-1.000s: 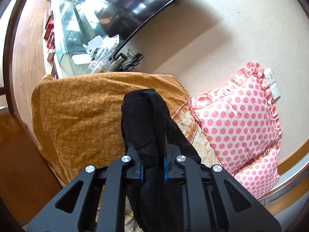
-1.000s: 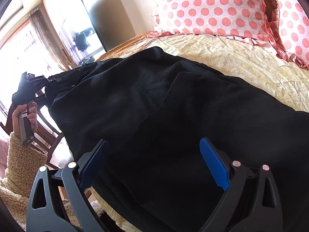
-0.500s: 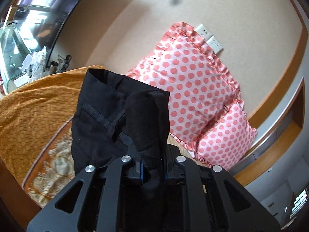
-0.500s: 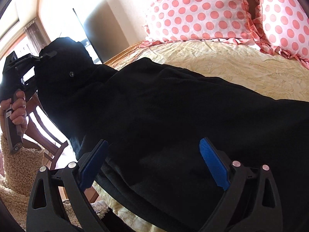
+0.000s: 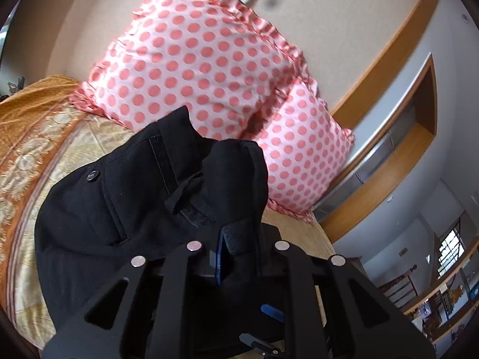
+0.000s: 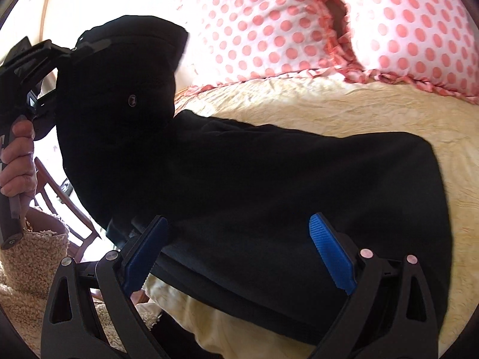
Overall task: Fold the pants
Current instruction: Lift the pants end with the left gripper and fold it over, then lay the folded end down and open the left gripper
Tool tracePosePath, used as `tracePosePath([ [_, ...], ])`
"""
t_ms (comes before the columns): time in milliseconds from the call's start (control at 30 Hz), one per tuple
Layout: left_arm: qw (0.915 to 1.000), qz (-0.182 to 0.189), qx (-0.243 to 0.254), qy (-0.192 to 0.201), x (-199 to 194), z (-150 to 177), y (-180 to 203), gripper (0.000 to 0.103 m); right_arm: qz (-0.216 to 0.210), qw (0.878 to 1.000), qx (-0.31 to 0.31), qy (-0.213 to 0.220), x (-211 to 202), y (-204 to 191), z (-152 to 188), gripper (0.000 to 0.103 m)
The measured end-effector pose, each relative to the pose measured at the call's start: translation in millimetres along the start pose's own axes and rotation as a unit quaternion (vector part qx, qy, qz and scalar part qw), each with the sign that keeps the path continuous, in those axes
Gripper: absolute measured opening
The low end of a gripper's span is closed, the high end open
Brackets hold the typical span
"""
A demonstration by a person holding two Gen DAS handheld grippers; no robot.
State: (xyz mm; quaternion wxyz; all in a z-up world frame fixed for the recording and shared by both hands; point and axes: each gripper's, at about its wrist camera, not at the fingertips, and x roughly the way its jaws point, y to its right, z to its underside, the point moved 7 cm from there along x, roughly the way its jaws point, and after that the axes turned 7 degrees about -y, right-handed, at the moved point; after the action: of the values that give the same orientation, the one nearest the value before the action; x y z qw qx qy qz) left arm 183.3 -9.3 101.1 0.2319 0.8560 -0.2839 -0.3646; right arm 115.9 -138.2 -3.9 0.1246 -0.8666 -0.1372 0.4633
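Black pants lie across the cream bedspread. My left gripper is shut on the waistband end of the pants and holds it lifted above the bed. In the right wrist view the left gripper is at the upper left, with the lifted waist end hanging from it. My right gripper is open, its blue pads spread just above the lower part of the pants near the bed's front edge.
Two pink polka-dot pillows lean against the wall at the head of the bed. An orange cover lies over the bed's left side. A wooden chair stands beside the bed at left.
My left gripper has carried the waist end of the pants up and over toward the pillows and the right. The right gripper stays open over the pants.
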Motion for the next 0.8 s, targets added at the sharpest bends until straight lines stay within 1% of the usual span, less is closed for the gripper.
tracePosePath([
  [167, 0.9970, 0.047, 0.033, -0.051, 49, 29, 53, 0.014, 0.010, 0.999, 0.034, 0.017, -21, 32, 12, 0.097],
  [233, 0.9952, 0.056, 0.047, -0.065, 67, 40, 70, 0.014, 0.012, 0.998, 0.048, 0.024, -31, 44, 16, 0.097],
  [333, 0.9930, 0.056, 0.060, -0.084, 94, 57, 90, 0.014, 0.020, 0.997, 0.058, 0.039, -46, 56, 20, 0.097],
  [433, 0.9896, 0.052, 0.077, -0.110, 117, 83, 104, 0.015, 0.033, 0.996, 0.068, 0.049, -58, 69, 25, 0.097],
  [567, 0.9826, 0.055, 0.109, -0.140, 142, 116, 124, 0.015, 0.059, 0.992, 0.097, 0.060, -69, 94, 33, 0.097],
  [633, 0.9798, 0.050, 0.115, -0.156, 154, 125, 125, 0.016, 0.066, 0.989, 0.116, 0.062, -73, 106, 39, 0.097],
  [733, 0.9760, 0.046, 0.108, -0.183, 169, 138, 118, 0.017, 0.080, 0.985, 0.137, 0.066, -80, 122, 46, 0.097],
  [800, 0.9721, 0.042, 0.115, -0.200, 176, 150, 115, 0.021, 0.089, 0.983, 0.147, 0.069, -84, 130, 48, 0.097],
])
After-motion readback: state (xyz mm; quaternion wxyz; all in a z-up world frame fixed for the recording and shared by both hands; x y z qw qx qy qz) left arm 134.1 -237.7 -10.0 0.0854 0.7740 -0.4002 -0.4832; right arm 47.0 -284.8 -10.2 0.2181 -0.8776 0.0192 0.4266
